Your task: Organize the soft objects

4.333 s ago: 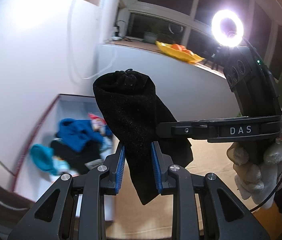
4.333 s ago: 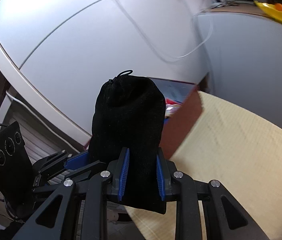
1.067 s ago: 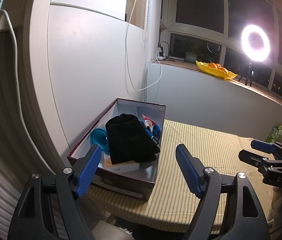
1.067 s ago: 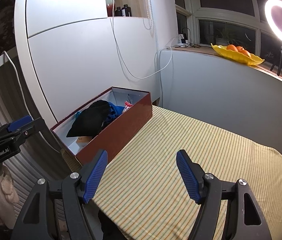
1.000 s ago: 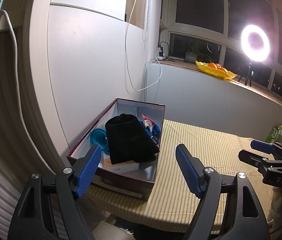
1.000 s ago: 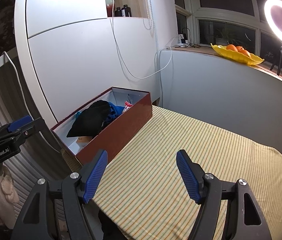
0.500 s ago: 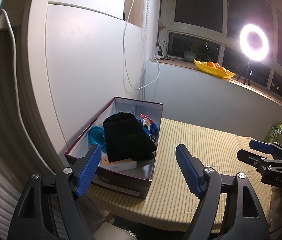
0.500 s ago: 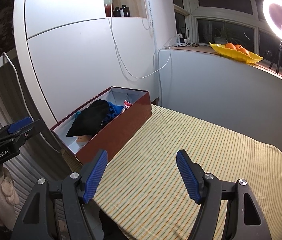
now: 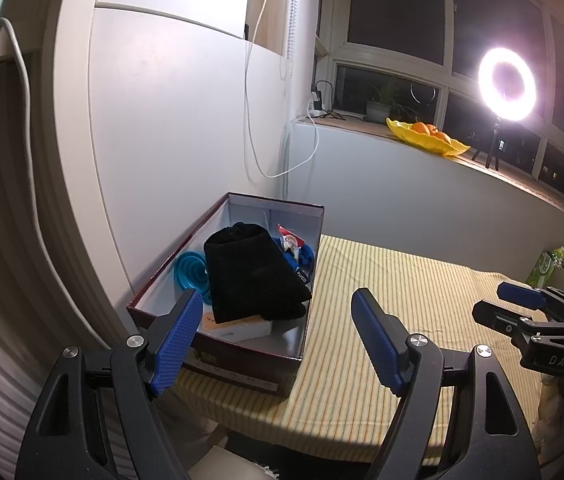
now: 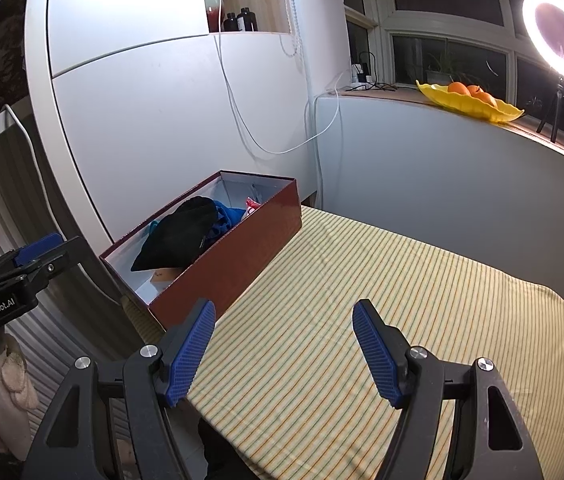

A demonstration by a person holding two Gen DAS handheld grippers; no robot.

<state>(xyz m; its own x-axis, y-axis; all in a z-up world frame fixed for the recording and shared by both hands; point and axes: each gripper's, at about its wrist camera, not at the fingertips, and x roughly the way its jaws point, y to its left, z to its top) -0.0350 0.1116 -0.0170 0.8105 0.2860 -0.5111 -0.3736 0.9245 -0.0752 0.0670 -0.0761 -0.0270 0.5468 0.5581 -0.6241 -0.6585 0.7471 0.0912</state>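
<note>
While both grippers, left gripper (image 9: 278,336) and right gripper (image 10: 283,350), stand wide and empty, the black pouch (image 9: 252,276) lies in the box (image 9: 242,354) ahead of the left fingers; the striped tabletop (image 10: 381,280) shows nothing left to sort.

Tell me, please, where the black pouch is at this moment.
The black pouch lies inside the red box at the table's left edge, on top of the other items, with the teal funnel beside it. Neither gripper touches it.
</note>
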